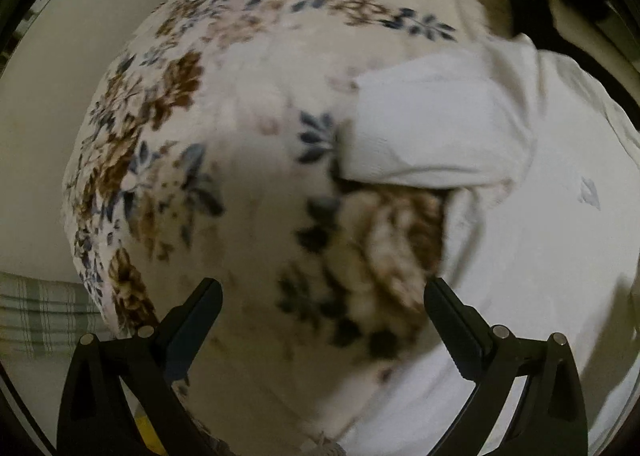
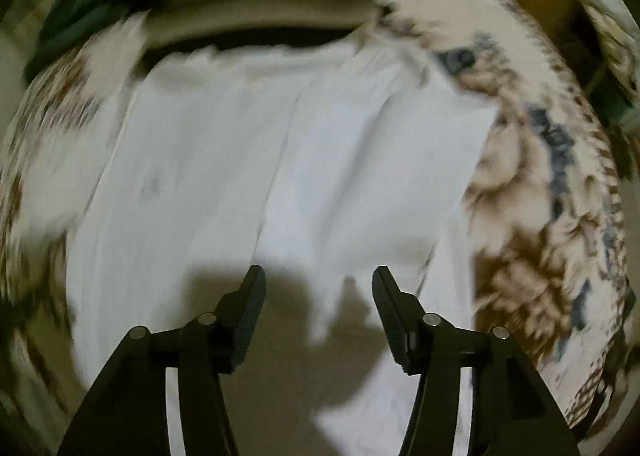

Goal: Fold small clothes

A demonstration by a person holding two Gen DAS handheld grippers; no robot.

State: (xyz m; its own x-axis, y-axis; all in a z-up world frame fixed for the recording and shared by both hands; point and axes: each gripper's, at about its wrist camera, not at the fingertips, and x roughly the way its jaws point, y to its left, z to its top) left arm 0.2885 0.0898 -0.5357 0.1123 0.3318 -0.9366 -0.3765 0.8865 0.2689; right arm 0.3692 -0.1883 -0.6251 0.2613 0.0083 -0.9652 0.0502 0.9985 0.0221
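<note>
- Left gripper (image 1: 322, 300): jaws spread wide, nothing between them; it hangs over the floral bedspread (image 1: 192, 160) with both fingertips clear of the cloth.
- Right gripper (image 2: 319, 286): jaws also apart, empty; it hangs over the white garment (image 2: 288, 160), and its shadow falls on the cloth just ahead of the fingers.
- White garment, left wrist view (image 1: 532, 256): lies spread on the bed, filling the right half of that view. One part, a sleeve or a corner, is turned over on top of the rest (image 1: 432, 124), with its folded edge toward the gripper.
- A small pale mark or logo (image 1: 590, 192) shows on the garment near the right border of the left wrist view.
- Right wrist view: the garment lies mostly flat with long creases running away from the gripper; the bedspread shows past both of its sides and beyond its far edge.
- Bedspread: cream with brown and blue flowers; its left edge drops off the bed.
- A green plaid cloth (image 1: 44, 316) lies low beside that left edge.
- Both views are motion-blurred; fine detail of the garment cannot be told.
</note>
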